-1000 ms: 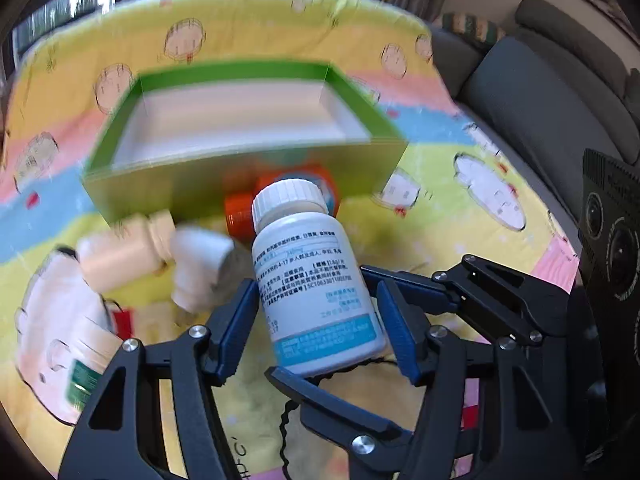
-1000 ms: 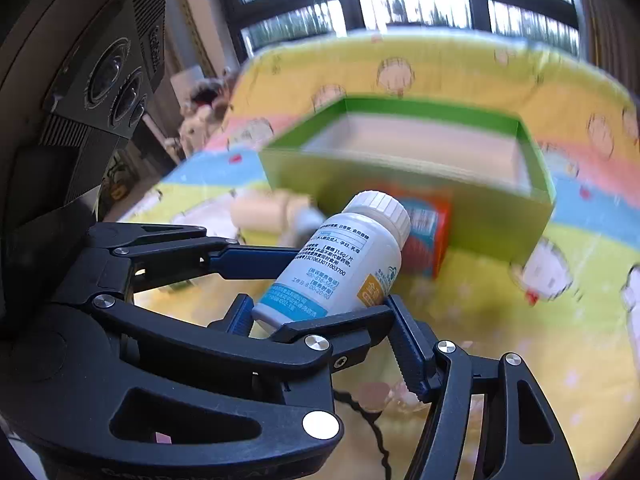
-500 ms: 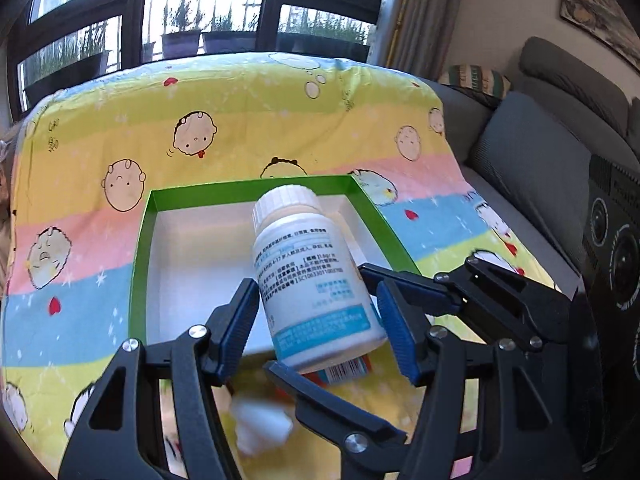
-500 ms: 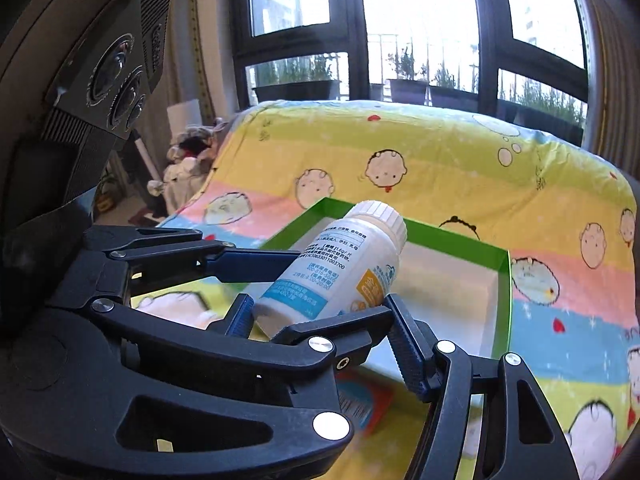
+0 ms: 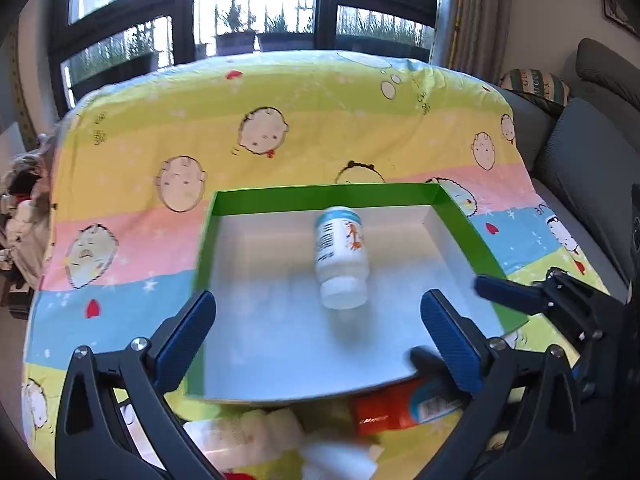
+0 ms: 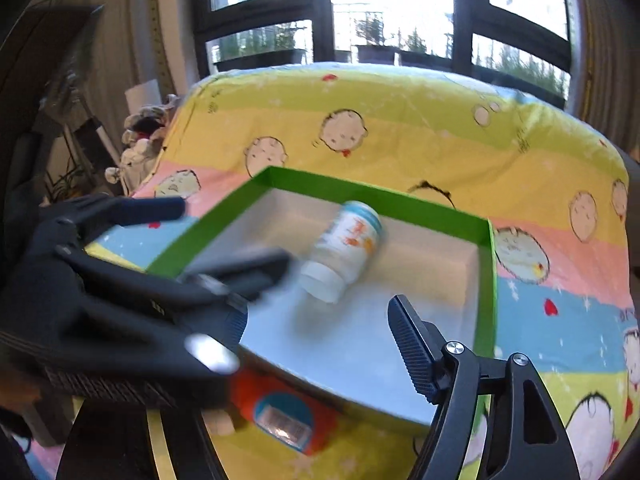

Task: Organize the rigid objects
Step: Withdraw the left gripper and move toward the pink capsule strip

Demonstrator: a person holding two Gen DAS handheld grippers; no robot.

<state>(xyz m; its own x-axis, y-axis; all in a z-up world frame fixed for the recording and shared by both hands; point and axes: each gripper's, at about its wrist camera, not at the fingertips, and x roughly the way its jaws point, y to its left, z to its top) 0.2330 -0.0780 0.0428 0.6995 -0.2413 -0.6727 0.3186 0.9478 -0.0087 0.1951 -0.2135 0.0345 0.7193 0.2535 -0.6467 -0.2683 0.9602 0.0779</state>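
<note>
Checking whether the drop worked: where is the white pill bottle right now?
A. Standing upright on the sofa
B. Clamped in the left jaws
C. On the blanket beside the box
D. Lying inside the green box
D: the white pill bottle lies on its side inside the green box, and both grippers' jaws are open and hold nothing.

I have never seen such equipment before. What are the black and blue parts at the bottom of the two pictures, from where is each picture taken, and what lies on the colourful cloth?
There is no robot. A person holds one hand-held gripper in each hand, and each carries a camera looking forward along its two fingers. One picture comes from the left hand-held gripper, the other from the right hand-held gripper. Both are open and hold nothing. On the cartoon-print cloth stands a green box. A white bottle lies on its side inside it. In front of the box, outside it, lie an orange container and some pale, blurred items that I cannot identify.
</note>
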